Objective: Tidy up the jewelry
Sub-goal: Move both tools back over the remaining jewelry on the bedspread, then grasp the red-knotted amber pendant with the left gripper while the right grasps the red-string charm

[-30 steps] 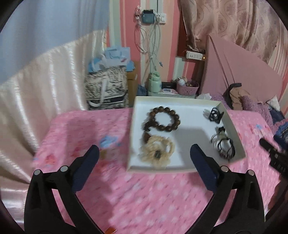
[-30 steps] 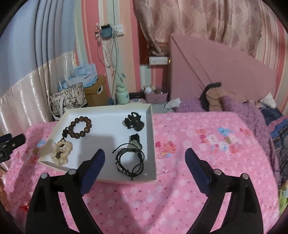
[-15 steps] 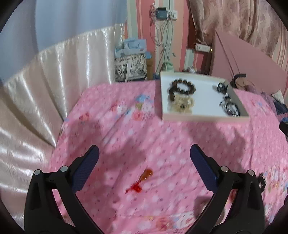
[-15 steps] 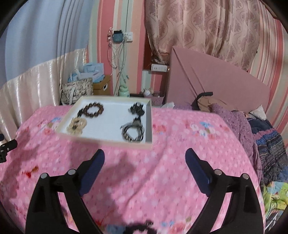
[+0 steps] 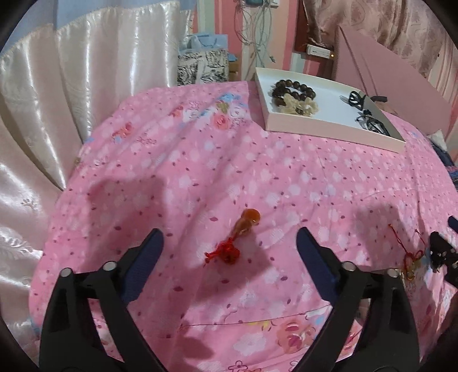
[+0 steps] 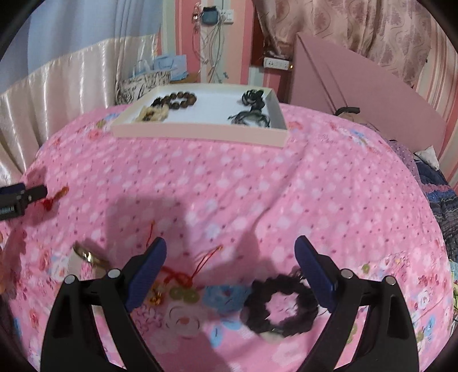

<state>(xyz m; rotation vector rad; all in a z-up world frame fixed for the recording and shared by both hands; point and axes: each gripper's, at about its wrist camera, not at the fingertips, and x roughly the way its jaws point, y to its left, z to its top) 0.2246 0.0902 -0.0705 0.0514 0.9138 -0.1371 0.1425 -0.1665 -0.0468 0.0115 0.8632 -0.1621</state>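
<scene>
Left gripper point(image 5: 229, 243): jaws apart, just been narrowing, amber pendant point(image 5: 246, 221) between them, unclamped. Right gripper point(image 6: 230, 254): apart; black scrunchie point(image 6: 282, 307) blurred, partly behind its right finger. Tray point(image 6: 200, 133) well beyond, open bedspread point(image 6: 257, 186) between.

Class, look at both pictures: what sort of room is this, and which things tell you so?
Most likely a bedroom: a pink flowered bedspread covers a bed with a padded headboard, and curtains hang behind it.

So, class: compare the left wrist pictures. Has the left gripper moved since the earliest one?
Yes. The left gripper has pulled back from the white tray, which now sits far off at upper right, and hangs over an orange pendant.
</scene>
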